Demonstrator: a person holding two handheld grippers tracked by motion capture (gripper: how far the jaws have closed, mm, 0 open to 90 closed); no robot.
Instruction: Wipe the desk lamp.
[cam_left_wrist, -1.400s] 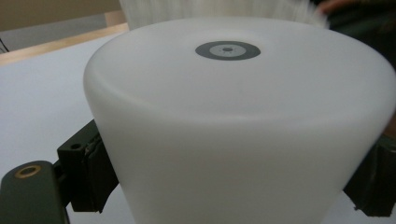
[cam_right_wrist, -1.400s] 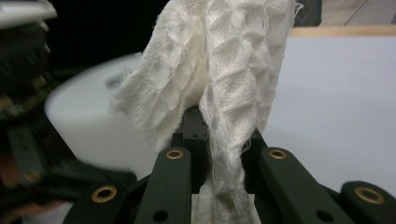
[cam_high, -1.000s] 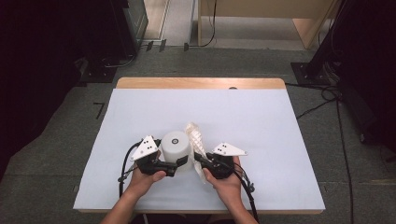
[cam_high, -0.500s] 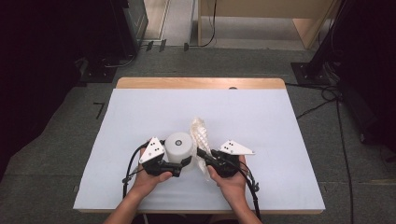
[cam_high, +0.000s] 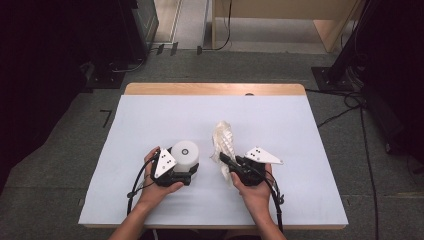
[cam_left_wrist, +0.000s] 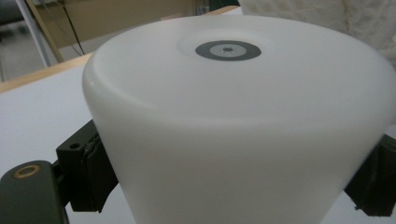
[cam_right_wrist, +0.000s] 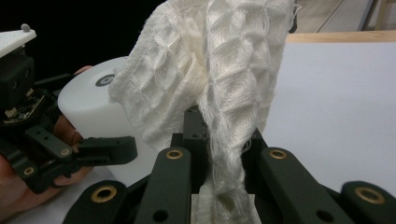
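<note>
The tabletop (cam_high: 150, 120) is covered in a pale sheet, with both hands working near its front edge. The white upturned cup (cam_high: 185, 156) stands on it base up, clamped between the fingers of the left gripper (cam_high: 192, 175); in the left gripper view the black pads (cam_left_wrist: 91, 175) press its wall from either side. The white waffle-weave cloth (cam_high: 223, 145) rises bunched from between the fingers of the right gripper (cam_high: 226, 161), which are pinched narrow on its lower end, just beside the cup.

The step in hand looks like wiping the cup with the cloth. To do it well, the left grip should hold the cup steady on the tabletop while the right hand brings the loose upper folds against the wall, not the fingers themselves.

The right gripper view shows the cloth's weave (cam_right_wrist: 224, 70) and its pinched tail, which the high view blurs. The left gripper view shows a grey ring mark (cam_left_wrist: 227, 50) on the cup's base.
</note>
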